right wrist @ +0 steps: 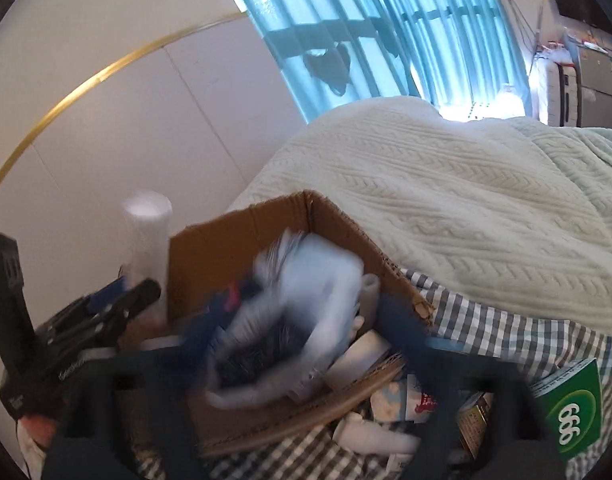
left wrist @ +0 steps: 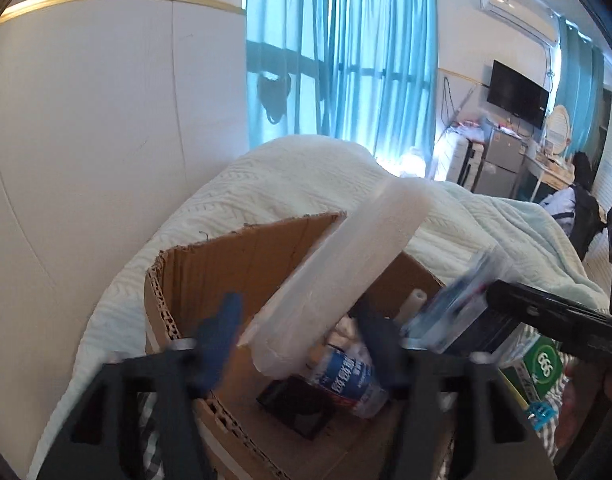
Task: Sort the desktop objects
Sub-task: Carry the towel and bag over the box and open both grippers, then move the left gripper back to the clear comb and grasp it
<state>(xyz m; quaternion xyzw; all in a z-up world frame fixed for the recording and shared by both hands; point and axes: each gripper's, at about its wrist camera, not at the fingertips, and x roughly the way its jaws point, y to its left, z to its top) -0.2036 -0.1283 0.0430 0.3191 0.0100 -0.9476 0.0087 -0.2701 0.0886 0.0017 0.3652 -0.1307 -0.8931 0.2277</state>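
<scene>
Both hand-held grippers hang over an open cardboard box point(left wrist: 242, 264) that sits on a bed with a checked sheet point(right wrist: 505, 332) and a pale cable-knit blanket point(right wrist: 445, 200).

The left gripper point(left wrist: 302, 344) has its blue-tipped fingers point(left wrist: 222, 336) spread wide. A long translucent white tube point(left wrist: 337, 272) lies slantwise in the gap between them, over the box opening; the fingers stand clear of its sides, so it does not look gripped. Below it, down in the box, lies a clear plastic water bottle with a blue label point(left wrist: 345, 372) and a flat black object point(left wrist: 298, 408). To the right of this gripper, the other gripper's black body reaches in.

The right gripper point(right wrist: 302, 344) is likewise wide open, though its fingers are badly blurred. Between them, in the box, a pale blue soft bundle point(right wrist: 306, 312) is smeared by motion; whether anything touches it I cannot tell. Left of this gripper the same white tube pokes up past the box wall, next to the black left gripper. To the right of the box, on the sheet, lies a green carton marked 666 point(right wrist: 573, 412), with small packets and a white bottle point(right wrist: 369, 436) nearer the box.
</scene>
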